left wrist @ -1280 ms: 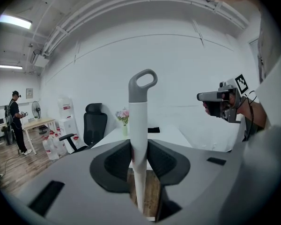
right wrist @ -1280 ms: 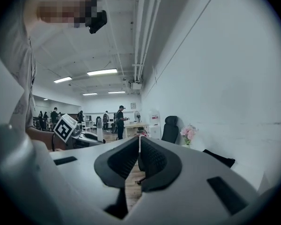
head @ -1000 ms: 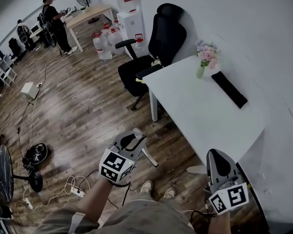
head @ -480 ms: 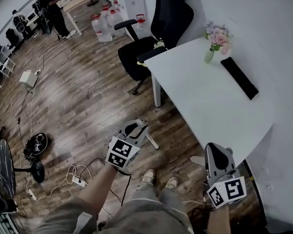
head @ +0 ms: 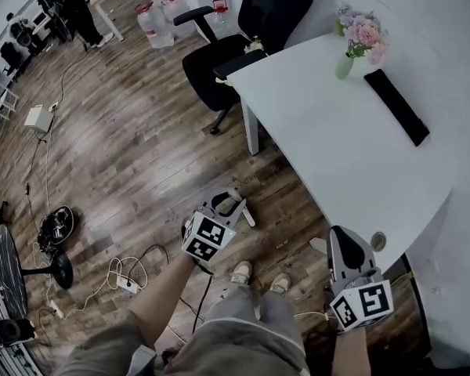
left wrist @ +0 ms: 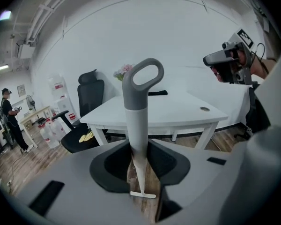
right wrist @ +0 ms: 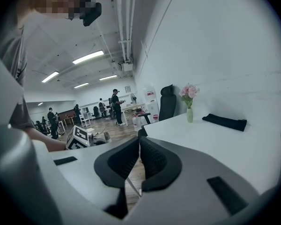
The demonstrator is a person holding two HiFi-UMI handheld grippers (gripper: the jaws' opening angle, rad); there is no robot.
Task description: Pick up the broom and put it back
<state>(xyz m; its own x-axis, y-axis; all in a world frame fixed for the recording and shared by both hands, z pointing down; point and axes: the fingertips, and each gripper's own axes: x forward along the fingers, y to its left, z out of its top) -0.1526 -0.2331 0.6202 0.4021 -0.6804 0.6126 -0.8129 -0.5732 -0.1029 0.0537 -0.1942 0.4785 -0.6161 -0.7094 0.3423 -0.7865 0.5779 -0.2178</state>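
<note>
**A:** Two tongs in play, so what does each one have?

**B:** The left tongs (head: 223, 206) are clamped on the broom (left wrist: 139, 102). Its white shaft stands between the pads, and the grey loop at the top rises clear above them.

**A:** And the other pair?

**B:** The right tongs (right wrist: 139, 144) are closed, pad against pad.

**A:** Where is the broom, then?

**B:** It's up in the left tongs, over the wooden floor (head: 125, 155). That's just off the near-left edge of the white table (head: 337, 155), ahead of the person's shoes (head: 240, 272). The shaft slants down toward the boards and thins to a small crossbar at the low end. I can't tell whether that end touches the floor.

**A:** And where are the right tongs?

**B:** By the table's near corner, close to the round cable hole (head: 378, 242) in the top and apart from the broom.

**A:** What's on the table?

**B:** A vase of pink flowers (head: 345, 65) and a long black pouch (head: 395, 108), both toward the far edge. A black chair (head: 219, 69) sits at the far-left corner.
</note>
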